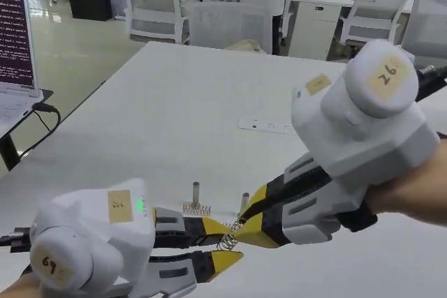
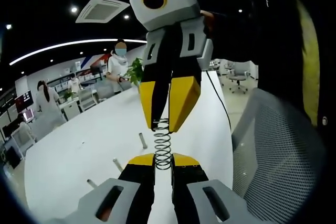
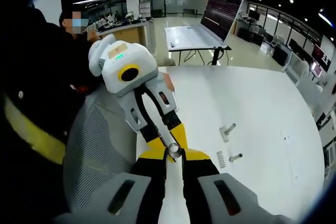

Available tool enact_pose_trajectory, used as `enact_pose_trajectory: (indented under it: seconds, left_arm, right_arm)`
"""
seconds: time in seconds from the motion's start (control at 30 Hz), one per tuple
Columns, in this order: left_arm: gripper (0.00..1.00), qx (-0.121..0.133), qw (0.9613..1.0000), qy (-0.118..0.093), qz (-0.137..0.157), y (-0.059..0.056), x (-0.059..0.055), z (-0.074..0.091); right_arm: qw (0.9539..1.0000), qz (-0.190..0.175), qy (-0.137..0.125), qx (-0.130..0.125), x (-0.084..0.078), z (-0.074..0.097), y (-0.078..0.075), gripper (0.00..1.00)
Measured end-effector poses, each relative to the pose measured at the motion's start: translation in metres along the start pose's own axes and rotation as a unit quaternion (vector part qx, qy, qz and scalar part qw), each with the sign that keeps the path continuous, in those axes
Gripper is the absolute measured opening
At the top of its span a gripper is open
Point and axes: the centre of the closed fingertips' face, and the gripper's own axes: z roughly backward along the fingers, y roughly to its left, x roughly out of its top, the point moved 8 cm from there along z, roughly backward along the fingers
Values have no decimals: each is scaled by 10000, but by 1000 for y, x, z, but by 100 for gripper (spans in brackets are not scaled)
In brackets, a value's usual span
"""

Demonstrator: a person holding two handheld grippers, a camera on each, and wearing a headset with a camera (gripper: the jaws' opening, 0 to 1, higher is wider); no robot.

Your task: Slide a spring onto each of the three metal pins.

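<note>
I've got the left claw and right claw each nipped onto an end of the spring, over the table near the pins. I'd free one end, stand it upright, centre it over a pin, then lower.

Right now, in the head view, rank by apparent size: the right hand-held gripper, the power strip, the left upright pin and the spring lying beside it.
1. The right hand-held gripper, though nearness inflates it.
2. The power strip.
3. The upright pin and the lying spring: too alike to rank.
</note>
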Motion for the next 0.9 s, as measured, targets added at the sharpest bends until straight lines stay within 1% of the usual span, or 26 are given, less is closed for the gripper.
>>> enact_pose_trajectory:
  seconds: [0.1, 0.27, 0.33, 0.4, 0.47, 0.53, 0.63, 0.67, 0.73, 0.9]
  left_arm:
    - [4, -33, 10000, 17, -21, -1, 0, -1]
    - [4, -84, 10000, 6, 16, -3, 1, -4]
    - [7, -78, 9999, 5, 70, -3, 1, -6]
    - [14, -113, 9997, -36, 198, -4, 2, -7]
    - [14, -124, 9997, -46, 187, -4, 2, -7]
    - [16, -146, 9995, -51, 273, -4, 2, -6]
    - [20, -147, 9989, -88, 441, -2, 0, -4]
    - [20, -139, 9985, -132, 521, -1, 0, -3]
    - [21, -117, 9974, -221, 680, 3, -1, 0]
    - [26, 41, 9970, -156, 756, 12, -7, 8]
  right_arm:
    - [9999, 51, 128, 18, 0, 0, 1, 8]
    - [9997, 83, 237, 39, 0, 2, 1, 8]
    - [9996, 65, 252, 83, 1, 2, 1, 8]
    - [9995, 64, 295, 87, 1, 2, 0, 8]
    - [9994, 59, 323, 88, 1, 1, -1, 8]
    - [9992, 63, 386, 84, 0, 1, -3, 8]
    - [9987, 72, 510, 34, -2, 3, -7, 8]
    - [9982, 84, 589, -4, -3, 4, -10, 8]
    - [9980, 66, 622, -22, -4, 7, -14, 8]
    - [9967, 14, 784, -191, -10, 13, -28, 8]
